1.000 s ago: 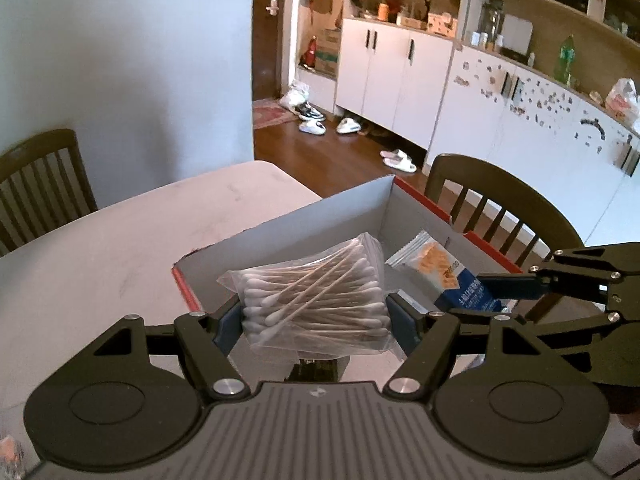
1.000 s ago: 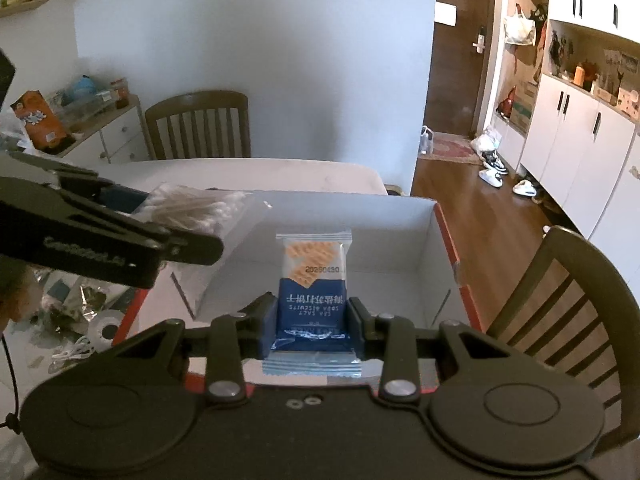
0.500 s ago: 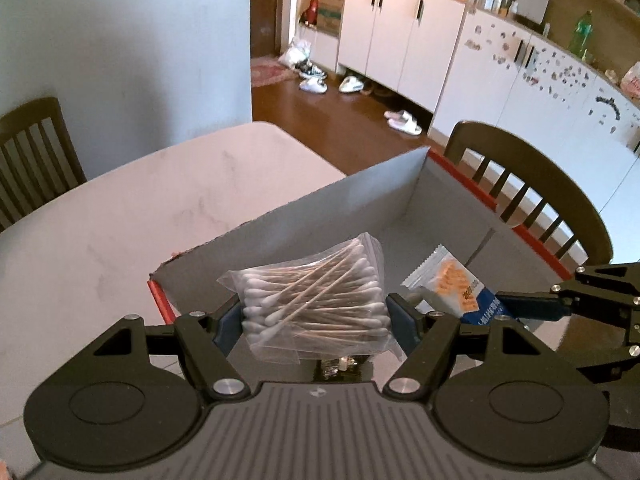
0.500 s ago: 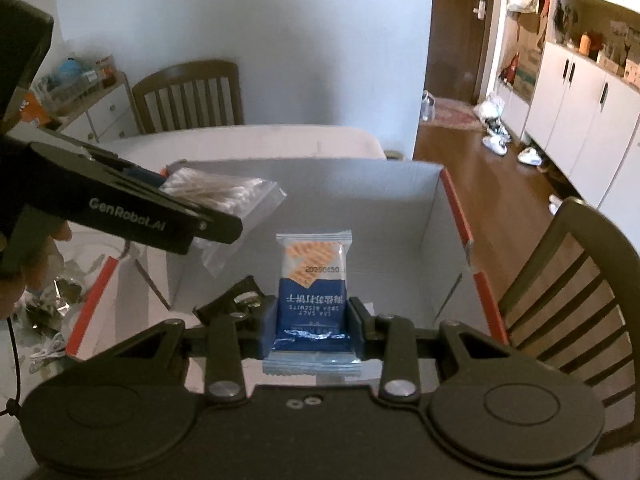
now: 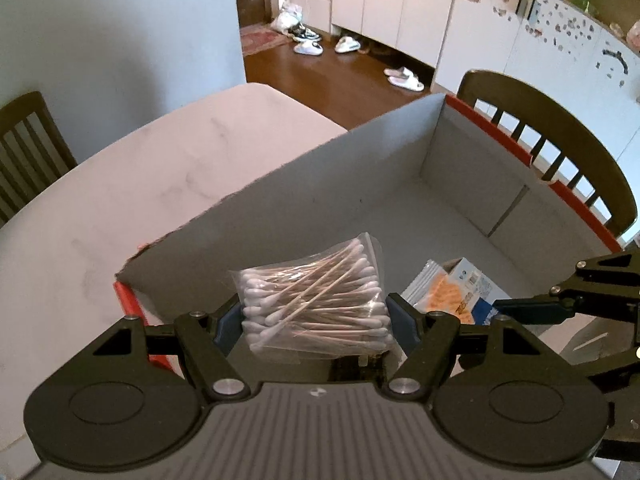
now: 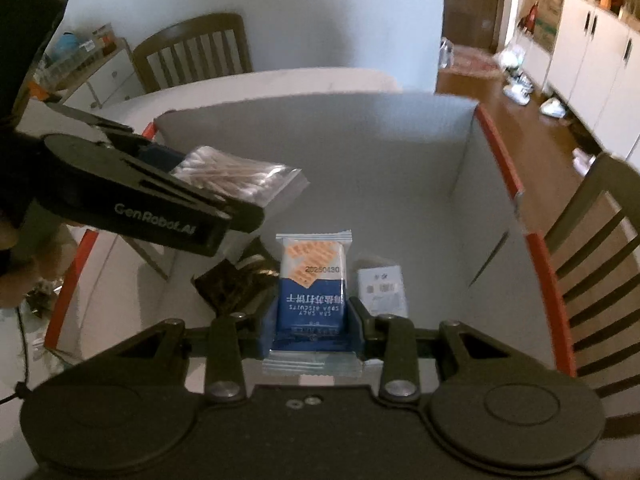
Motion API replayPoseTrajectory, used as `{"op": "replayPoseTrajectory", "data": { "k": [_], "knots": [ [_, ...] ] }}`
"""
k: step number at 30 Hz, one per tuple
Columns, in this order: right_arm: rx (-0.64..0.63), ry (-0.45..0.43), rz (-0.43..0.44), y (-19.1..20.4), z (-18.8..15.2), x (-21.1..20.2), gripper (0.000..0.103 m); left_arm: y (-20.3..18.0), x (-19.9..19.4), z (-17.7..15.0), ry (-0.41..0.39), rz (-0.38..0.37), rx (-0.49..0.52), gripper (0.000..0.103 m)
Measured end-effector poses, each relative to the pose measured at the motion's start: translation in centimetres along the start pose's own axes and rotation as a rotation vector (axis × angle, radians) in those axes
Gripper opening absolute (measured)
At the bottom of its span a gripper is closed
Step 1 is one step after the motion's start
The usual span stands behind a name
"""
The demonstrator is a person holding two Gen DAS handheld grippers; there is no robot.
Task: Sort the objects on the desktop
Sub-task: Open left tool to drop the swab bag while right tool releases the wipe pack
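Left tongs clenched on a clear bag of cotton swabs, gripped from both sides by the blue pads; bag held level above the near left part of the open cardboard box. In the right wrist view the same bag sticks out past the left tongs, clear of the box floor. Right tongs clenched on a blue-and-white biscuit packet, orange cracker print on its upper half, date stamp 20250430 readable, label text upside down to the camera; the crimped lower edge hangs below the pads. The packet is held over the near right part of the box interior; whether it touches the floor cannot be told. From the left wrist view the packet appears just right of the swab bag, with the right tongs reaching in from the right edge. On the box floor: a dark crumpled wrapper left of the packet, and a small white box just right of it. The box has grey inner walls and red outer rims, and sits on a pale marbled tabletop. Wooden chairs stand beyond the box and at the far side of the tabletop.
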State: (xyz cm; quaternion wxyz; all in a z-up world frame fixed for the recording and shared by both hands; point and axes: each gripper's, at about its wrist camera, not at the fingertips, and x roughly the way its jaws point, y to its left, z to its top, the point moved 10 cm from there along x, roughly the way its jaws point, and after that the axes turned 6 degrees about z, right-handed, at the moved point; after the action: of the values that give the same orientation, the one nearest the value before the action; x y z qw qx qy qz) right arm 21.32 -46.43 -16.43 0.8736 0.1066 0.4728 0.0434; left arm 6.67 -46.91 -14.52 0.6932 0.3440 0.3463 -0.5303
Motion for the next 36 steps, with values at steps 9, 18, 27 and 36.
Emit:
{"op": "replayPoseTrajectory", "data": {
  "k": [9,18,27,36],
  "knots": [
    [-0.024,0.081,-0.014,0.0,-0.9,1.7,0.035,-0.9,1.8,-0.2,0.068,0.028,0.068,0.074],
    [-0.027,0.118,-0.021,0.0,-1.3,2.8,0.035,-1.3,3.1,-1.0,0.135,0.006,0.075,0.074],
    [-0.038,0.127,-0.017,0.2,-1.1,3.0,0.036,-1.2,4.0,-1.5,0.220,-0.019,0.064,0.074],
    [-0.044,0.128,-0.008,0.0,-1.1,2.8,0.042,-1.1,3.8,-1.7,0.235,-0.026,0.054,0.075]
  ]
}}
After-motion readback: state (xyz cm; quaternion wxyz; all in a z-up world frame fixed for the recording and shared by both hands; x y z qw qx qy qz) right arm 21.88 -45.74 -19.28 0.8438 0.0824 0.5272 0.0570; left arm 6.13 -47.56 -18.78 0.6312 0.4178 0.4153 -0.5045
